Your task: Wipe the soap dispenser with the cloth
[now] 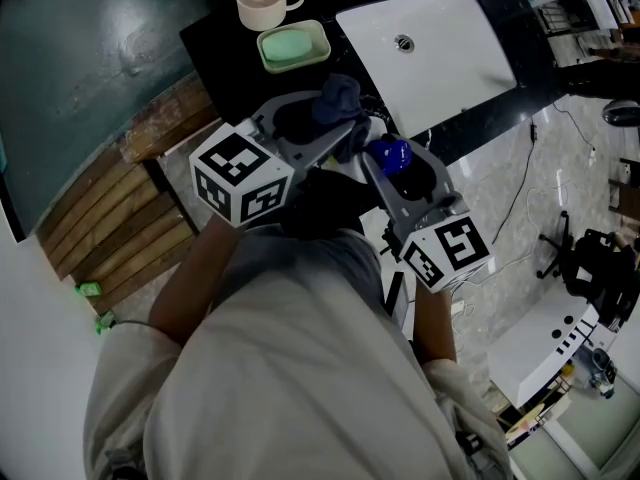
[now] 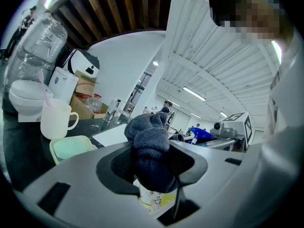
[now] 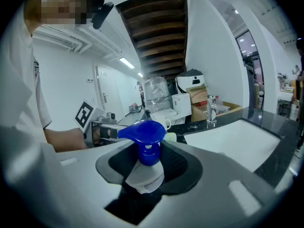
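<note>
My left gripper (image 1: pixel 335 118) is shut on a bunched dark blue cloth (image 1: pixel 338 96), which bulges up between the jaws in the left gripper view (image 2: pixel 151 151). A white and yellow patch (image 2: pixel 154 201) shows under the cloth; I cannot tell what it is. Just to the right, my right gripper (image 1: pixel 395 163) is shut on the soap dispenser (image 1: pixel 390 155), a white bottle (image 3: pixel 145 175) with a blue pump head (image 3: pixel 145 134) that stands upright between the jaws. Cloth and dispenser are close together over the front edge of the black counter (image 1: pixel 225 68); whether they touch is hidden.
On the counter behind the grippers sit a green soap dish (image 1: pixel 293 46) and a white mug (image 1: pixel 262 1). A white sink (image 1: pixel 430 48) with a faucet (image 3: pixel 209 110) lies to the right. Wooden slats (image 1: pixel 110 228) are at the left, an office chair (image 1: pixel 590 258) at far right.
</note>
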Demonstrator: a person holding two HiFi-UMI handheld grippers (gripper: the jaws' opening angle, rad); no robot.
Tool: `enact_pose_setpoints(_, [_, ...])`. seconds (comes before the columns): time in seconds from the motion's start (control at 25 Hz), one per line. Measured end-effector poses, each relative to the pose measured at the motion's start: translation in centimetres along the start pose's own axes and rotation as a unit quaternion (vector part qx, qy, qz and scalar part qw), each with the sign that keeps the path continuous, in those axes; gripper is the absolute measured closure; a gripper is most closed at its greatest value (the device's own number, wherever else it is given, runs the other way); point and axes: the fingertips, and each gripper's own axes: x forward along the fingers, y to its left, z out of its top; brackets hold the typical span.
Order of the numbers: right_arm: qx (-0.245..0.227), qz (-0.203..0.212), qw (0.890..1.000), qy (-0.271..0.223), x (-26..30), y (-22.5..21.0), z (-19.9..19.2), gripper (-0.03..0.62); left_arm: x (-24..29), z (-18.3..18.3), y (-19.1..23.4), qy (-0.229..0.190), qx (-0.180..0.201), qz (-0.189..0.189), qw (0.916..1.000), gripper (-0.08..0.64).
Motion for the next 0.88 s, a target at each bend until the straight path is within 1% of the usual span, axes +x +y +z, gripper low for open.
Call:
enact_pose_setpoints(0.24, [0.003,0.000,1.000,0.000,-0.1,0.0,-0.1,0.453,0.1,-0.6,0.5,0.003,-0.006,0.004,1.0000,0.400])
enact_pose_setpoints(0.68, [0.000,0.003,1.000,0.002,0.0,0.2,-0.1,0.453,-0.1,-2.5,2.0,0.019,-0.015,0.024,0.9994,0.400])
enact_pose_setpoints(0.88, [0.002,0.003,1.000,0.002,0.1,0.2,0.0,0.453,-0.2,-3.0,2.6,0.025,-0.014,0.030,0.9991,0.400])
